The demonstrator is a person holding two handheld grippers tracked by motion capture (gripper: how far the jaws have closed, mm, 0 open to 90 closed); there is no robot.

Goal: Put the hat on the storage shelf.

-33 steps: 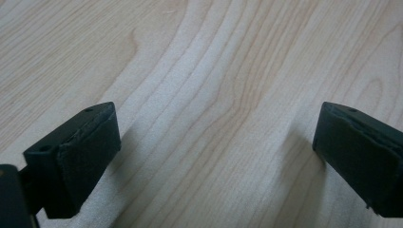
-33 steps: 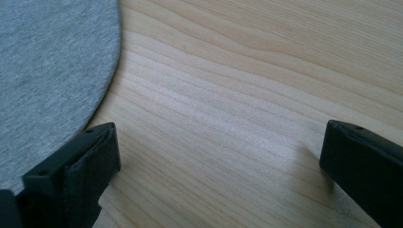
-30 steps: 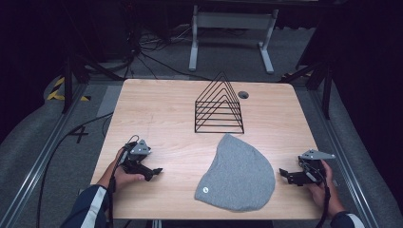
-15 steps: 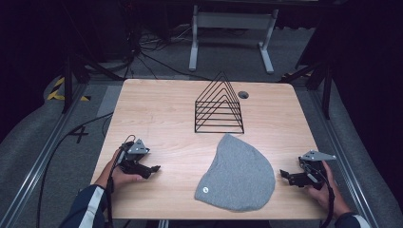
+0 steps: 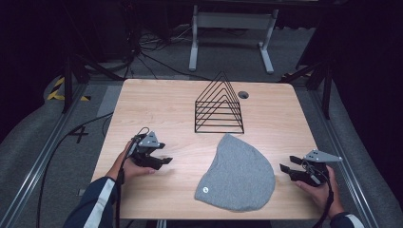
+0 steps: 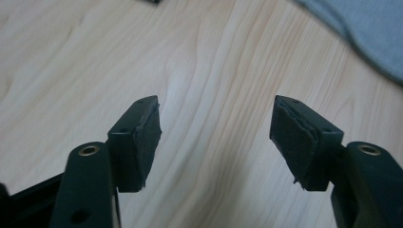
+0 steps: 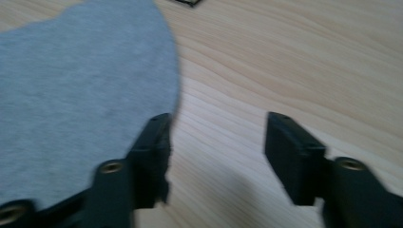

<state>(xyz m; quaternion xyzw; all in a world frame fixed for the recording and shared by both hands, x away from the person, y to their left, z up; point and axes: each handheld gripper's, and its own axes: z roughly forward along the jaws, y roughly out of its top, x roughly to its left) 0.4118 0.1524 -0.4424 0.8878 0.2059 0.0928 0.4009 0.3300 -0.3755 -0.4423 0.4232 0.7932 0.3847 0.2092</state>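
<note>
High view: grey beanie (image 5: 236, 175) lies flat at the table's (image 5: 161, 104) near edge, between my two grippers; black wire rack (image 5: 218, 105) stands upright just behind it, apart from it. My left gripper (image 5: 160, 161) sits well left of the hat, my right gripper (image 5: 285, 170) just off its right edge, both pointing inward, set to take it from either side, I judge. Left gripper view: jaws partly apart, just been closing, nothing between them but bare wood; beanie (image 6: 361, 33) off in the far corner. Right gripper view: jaws likewise part-open, just been closing, empty; beanie (image 7: 81, 80) hem lies beside one jaw, contact unclear.
</note>
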